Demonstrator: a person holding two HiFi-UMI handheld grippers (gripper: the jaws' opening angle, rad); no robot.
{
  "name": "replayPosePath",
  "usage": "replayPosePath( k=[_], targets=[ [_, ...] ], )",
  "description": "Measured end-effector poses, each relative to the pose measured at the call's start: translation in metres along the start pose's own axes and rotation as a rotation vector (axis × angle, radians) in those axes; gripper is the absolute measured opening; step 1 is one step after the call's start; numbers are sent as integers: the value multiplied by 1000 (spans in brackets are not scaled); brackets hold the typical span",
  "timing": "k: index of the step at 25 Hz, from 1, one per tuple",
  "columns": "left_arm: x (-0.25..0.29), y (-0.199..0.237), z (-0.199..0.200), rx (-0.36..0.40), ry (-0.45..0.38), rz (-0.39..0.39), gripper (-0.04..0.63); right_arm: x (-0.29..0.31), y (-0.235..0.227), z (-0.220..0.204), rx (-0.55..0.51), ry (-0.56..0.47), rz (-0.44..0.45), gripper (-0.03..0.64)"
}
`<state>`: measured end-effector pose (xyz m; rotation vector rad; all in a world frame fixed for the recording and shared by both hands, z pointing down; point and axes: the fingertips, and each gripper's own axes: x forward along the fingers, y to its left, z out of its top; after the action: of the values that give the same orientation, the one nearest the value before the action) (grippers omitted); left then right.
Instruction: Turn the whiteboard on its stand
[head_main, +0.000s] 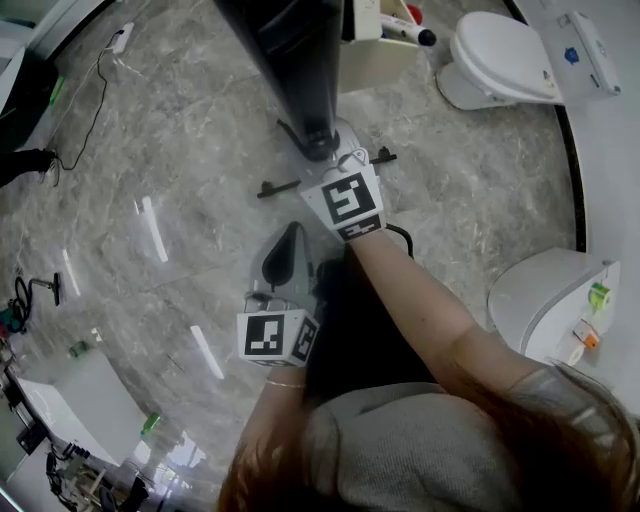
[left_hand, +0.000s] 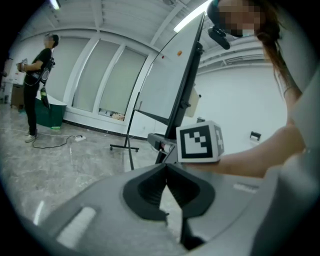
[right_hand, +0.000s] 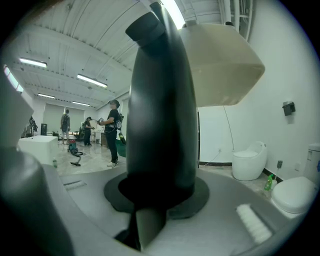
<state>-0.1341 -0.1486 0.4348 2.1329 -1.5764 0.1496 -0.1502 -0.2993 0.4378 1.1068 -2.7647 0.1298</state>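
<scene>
Black frame edge first: the whiteboard (head_main: 288, 60) comes down from the top centre of the head view, seen almost edge-on, and the right gripper (head_main: 328, 150) is clamped right onto that dark edge, its marker cube just below centre. In the right gripper view the black frame fills the middle of the picture, standing between the jaws with both pads pressed against it. A beige tray (head_main: 378, 45) holding markers hangs beside the board at the top. The stand (head_main: 280, 187) shows a thin black bar low on the grey marble floor (head_main: 170, 150), just left of the gripping hand. Lower centre, the left gripper (head_main: 293, 232) hangs free, near the board but touching nothing. Its jaws meet at the tips, with nothing between them. A white toilet (head_main: 500, 55) sits at upper right, and a person (left_hand: 37, 85) in black stands far left in the left gripper view.
</scene>
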Motion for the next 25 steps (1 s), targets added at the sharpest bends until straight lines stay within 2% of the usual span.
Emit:
replayPosePath(
  k=[8,17,21,25],
  targets=[
    [-44,-16,-14,44,0,-75,0,-39,21,-5,-7,-23,-51,87],
    [-91,-50,-40,89,2,-140,0,-98,60,-15,-10,-37,-60,87],
    [-107,-69,-51,96,-19,-127,0,-125,73,-21,-9,-42,-53,87],
    [-131,-80,-69,62,-32,-72,0,-146,87,-25,-17,-41,-36,86]
  ],
)
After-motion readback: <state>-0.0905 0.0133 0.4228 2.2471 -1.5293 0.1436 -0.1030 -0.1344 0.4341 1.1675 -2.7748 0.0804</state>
